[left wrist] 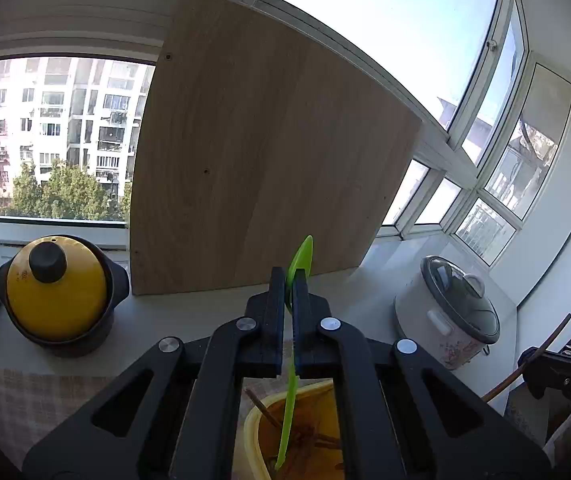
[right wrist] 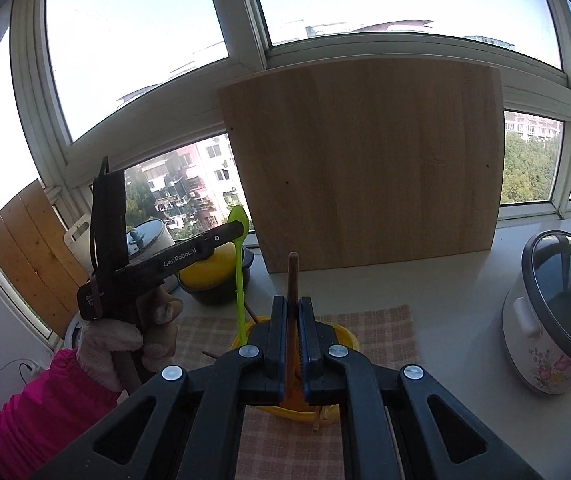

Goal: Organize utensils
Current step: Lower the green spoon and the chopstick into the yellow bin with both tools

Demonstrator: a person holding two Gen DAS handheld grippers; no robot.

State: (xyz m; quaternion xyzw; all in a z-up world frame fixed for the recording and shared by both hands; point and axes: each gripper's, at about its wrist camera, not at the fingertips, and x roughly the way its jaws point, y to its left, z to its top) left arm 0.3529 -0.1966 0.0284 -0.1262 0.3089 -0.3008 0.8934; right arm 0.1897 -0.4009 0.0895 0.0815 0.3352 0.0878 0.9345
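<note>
Left tongs (left wrist: 290,280): clamped on a green plastic spoon (left wrist: 300,256). Bowl of the spoon pokes up past the fingertips; the handle runs down between the fingers and its lower end hangs inside a yellow container (left wrist: 255,432) directly below. In the right wrist view the same spoon (right wrist: 239,256) stands near upright, its tip at the container's rim (right wrist: 347,334), held by the left tongs (right wrist: 241,226), which come in from the left in a gloved hand (right wrist: 125,332) with a pink sleeve (right wrist: 41,408).

Right tongs (right wrist: 293,304): clamped on a brown wooden stick, probably a chopstick (right wrist: 293,276). Its top end juts above the fingertips; the rest passes down between the fingers toward the yellow container. From the left wrist view the right tongs (left wrist: 533,364) sit at the far right edge, with the stick (left wrist: 541,348) slanting through them.

Container holds more brown sticks (left wrist: 261,410). It stands on a checked cloth (right wrist: 369,328) on the pale desk (right wrist: 465,280).

Surroundings: a wooden board (right wrist: 361,164) leans upright against the window at the back of the desk. Dark pot with yellow lid (left wrist: 59,292) to the left of the board. White rice cooker (right wrist: 553,320) with floral print and a glass lid to the right. Both well apart from the container. Apartment blocks and trees outside the windows.
</note>
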